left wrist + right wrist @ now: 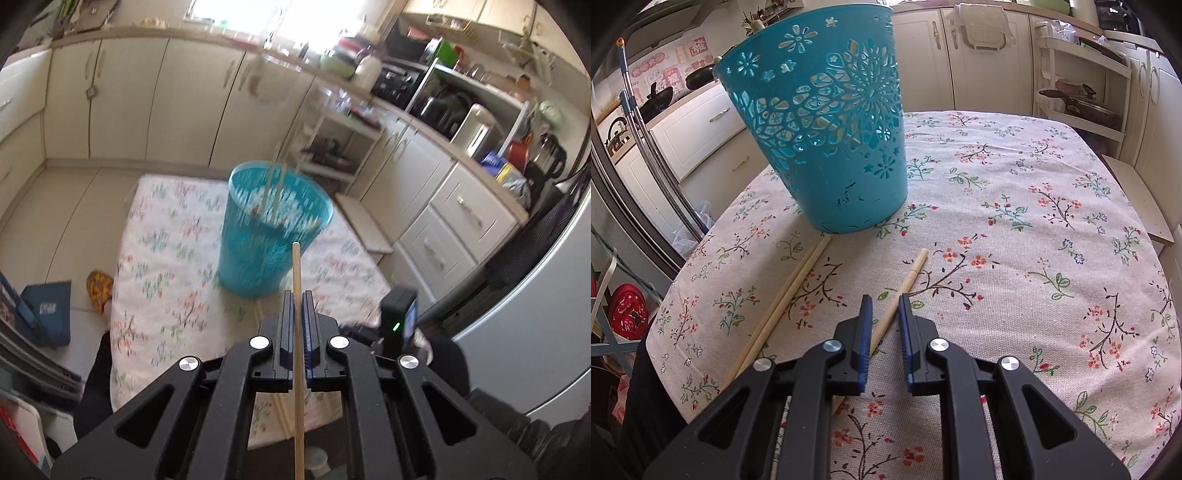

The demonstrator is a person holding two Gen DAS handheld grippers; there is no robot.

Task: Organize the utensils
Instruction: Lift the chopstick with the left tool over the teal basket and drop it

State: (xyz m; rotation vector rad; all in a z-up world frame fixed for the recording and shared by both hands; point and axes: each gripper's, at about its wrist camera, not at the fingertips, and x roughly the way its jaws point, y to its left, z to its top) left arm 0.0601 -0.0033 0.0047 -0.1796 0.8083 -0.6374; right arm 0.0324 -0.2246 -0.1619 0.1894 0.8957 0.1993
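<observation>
While the left wrist view looks down from high above, blurred, over the teal basket (273,229) and the whole floral tabletop (155,251), with the right gripper's (400,321) camera housing showing just right of the jaws, the right wrist view sits low and sharp, close to the cloth, showing the basket's (827,122) cut-out flower wall from the side. Only from the high view: chopsticks already standing inside the basket (275,192), smeared by blur. Only from the low view: the loose chopsticks on the tabletop (1015,229).

Left gripper (297,295): jaws closed tight on a single wooden chopstick (296,332), which runs straight between the pads, its tip poking out ahead toward the basket, its other end passing back under the camera.

Right gripper (884,301): jaws parted a little, straddling a lone chopstick (905,284) lying on the cloth; pads on either side, not visibly pressing it. Stick angled ahead and right of the jaws.

Left of those jaws, a pair of chopsticks (790,288) lying side by side, tips near the basket's foot. Basket ahead and left of the jaws. Kitchen cabinets (923,55) beyond.
</observation>
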